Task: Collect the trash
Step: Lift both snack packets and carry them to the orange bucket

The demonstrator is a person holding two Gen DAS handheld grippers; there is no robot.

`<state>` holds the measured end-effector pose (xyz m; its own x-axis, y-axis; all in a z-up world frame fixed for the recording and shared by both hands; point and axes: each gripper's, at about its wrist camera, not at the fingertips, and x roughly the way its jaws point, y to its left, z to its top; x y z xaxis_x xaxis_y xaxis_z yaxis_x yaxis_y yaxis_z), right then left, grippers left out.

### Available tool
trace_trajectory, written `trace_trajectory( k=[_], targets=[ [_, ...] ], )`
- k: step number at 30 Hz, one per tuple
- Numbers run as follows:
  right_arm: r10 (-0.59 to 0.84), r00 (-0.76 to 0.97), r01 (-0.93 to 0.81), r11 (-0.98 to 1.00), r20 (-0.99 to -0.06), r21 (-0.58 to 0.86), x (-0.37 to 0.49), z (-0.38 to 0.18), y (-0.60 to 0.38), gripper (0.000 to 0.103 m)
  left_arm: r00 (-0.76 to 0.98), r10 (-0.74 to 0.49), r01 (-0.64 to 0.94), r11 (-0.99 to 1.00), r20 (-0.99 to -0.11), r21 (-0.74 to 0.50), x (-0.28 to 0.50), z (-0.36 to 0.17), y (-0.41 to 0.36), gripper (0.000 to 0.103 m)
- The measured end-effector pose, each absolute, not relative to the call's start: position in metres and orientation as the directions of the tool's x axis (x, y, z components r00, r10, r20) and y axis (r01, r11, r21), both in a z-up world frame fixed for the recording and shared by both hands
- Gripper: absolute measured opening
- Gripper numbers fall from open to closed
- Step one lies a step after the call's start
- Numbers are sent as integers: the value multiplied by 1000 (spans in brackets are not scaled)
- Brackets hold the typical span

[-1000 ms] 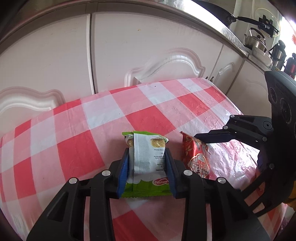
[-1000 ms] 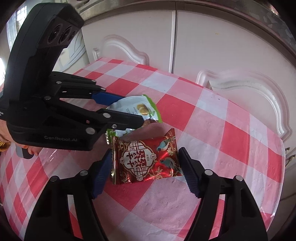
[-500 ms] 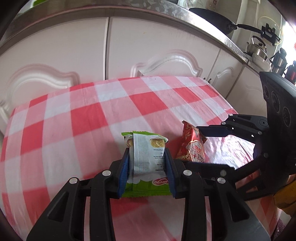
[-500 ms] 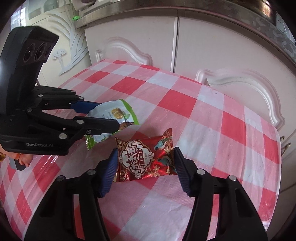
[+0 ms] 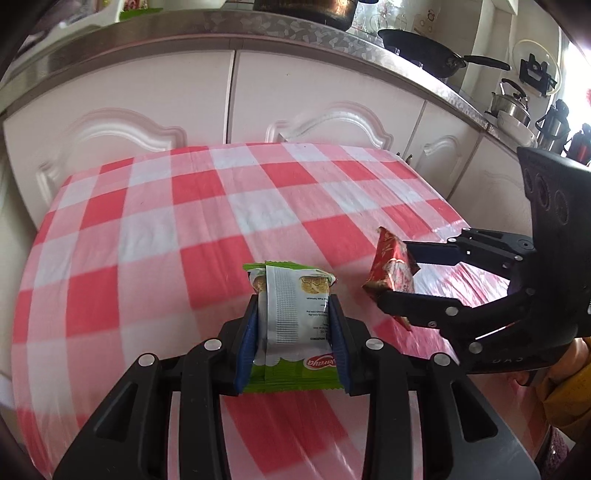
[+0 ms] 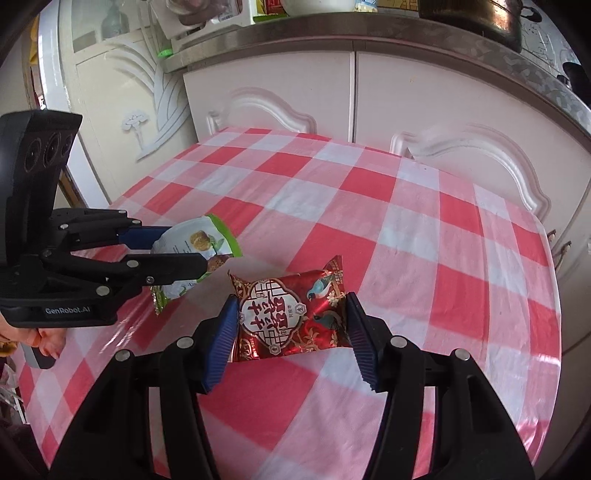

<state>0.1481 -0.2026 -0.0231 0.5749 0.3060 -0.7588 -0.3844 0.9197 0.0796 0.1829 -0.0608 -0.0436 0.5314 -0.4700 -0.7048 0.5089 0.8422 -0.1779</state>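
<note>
My left gripper [image 5: 293,325] is shut on a green and white snack wrapper [image 5: 291,314] and holds it above the red and white checked tablecloth [image 5: 184,221]. The wrapper also shows in the right wrist view [image 6: 192,243], pinched by the left gripper [image 6: 177,251]. My right gripper [image 6: 290,328] is shut on a red foil wrapper [image 6: 291,314] with birds printed on it, also lifted off the cloth. In the left wrist view the red wrapper [image 5: 389,267] sits edge-on between the right gripper's jaws [image 5: 395,273].
White cabinet doors [image 5: 295,103] stand right behind the table's far edge. A steel counter [image 5: 332,33] above them carries a pan [image 5: 417,51], kettles and pots. A white patterned door [image 6: 122,103] is at the left. The checked tablecloth [image 6: 369,206] spreads ahead.
Both grippers have risen and pulled back from the table with their wrappers. The right gripper closed on the red wrapper and lifted it off the cloth. More of the tablecloth and counter shows.
</note>
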Motion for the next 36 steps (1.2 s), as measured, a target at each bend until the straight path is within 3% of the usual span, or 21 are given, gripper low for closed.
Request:
trace_trajectory(
  k=[11, 36],
  targets=[
    [341, 594, -347, 926, -729, 150, 92, -13, -187, 58, 564, -437, 432, 879, -701, -201, 137, -49, -29, 37],
    [374, 580, -271, 926, -724, 262, 6, -21, -170, 58, 663, -308, 305, 944, -682, -130, 58, -48, 35, 37]
  ],
)
